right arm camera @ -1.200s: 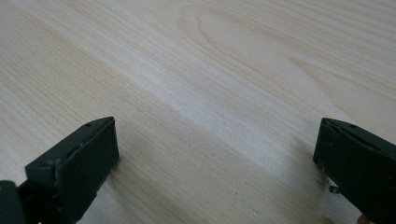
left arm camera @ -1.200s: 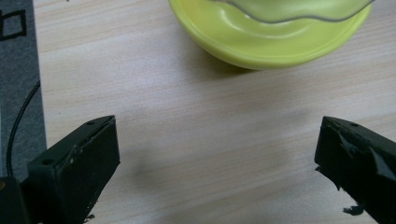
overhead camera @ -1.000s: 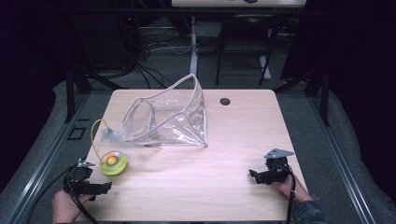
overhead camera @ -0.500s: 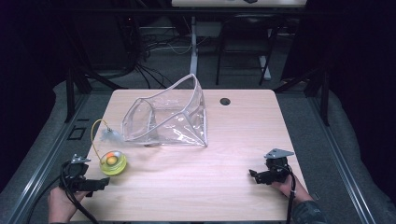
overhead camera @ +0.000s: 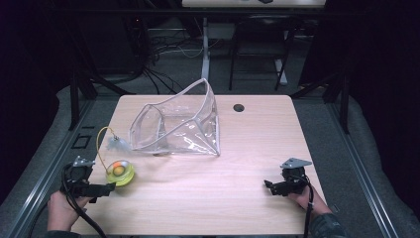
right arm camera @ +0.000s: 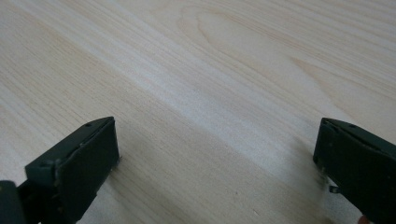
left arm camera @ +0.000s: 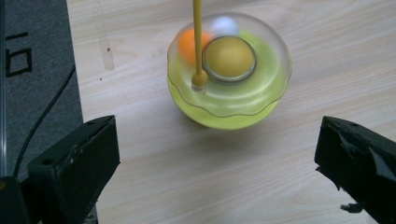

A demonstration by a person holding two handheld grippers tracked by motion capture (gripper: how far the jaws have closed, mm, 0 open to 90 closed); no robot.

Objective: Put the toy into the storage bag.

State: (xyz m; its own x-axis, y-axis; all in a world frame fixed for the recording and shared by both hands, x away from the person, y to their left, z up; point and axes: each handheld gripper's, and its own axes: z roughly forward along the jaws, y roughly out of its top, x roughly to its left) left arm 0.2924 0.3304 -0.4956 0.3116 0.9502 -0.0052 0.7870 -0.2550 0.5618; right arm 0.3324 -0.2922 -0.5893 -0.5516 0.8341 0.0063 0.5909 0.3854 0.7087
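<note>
Jaws wide apart and empty on both our left gripper [overhead camera: 105,188] and right gripper [overhead camera: 269,185] — a clear pouch [overhead camera: 177,126] lies beyond — with the yellow-green toy [left arm camera: 229,70] just ahead of the left jaws.

Bare table [overhead camera: 208,188] is lying open between the left gripper [overhead camera: 101,189] and the right gripper [overhead camera: 271,185], so either could be passing across the near half freely. The yellow toy [overhead camera: 120,173] is sitting just ahead of the left gripper's wide-apart jaws, with clear wood on either side of it. Its thin yellow wand [overhead camera: 100,144] is arching up and back, blocking the way above. Farther back, the clear plastic bag [overhead camera: 178,124] is standing across the table's middle, leaving room to its right.
</note>
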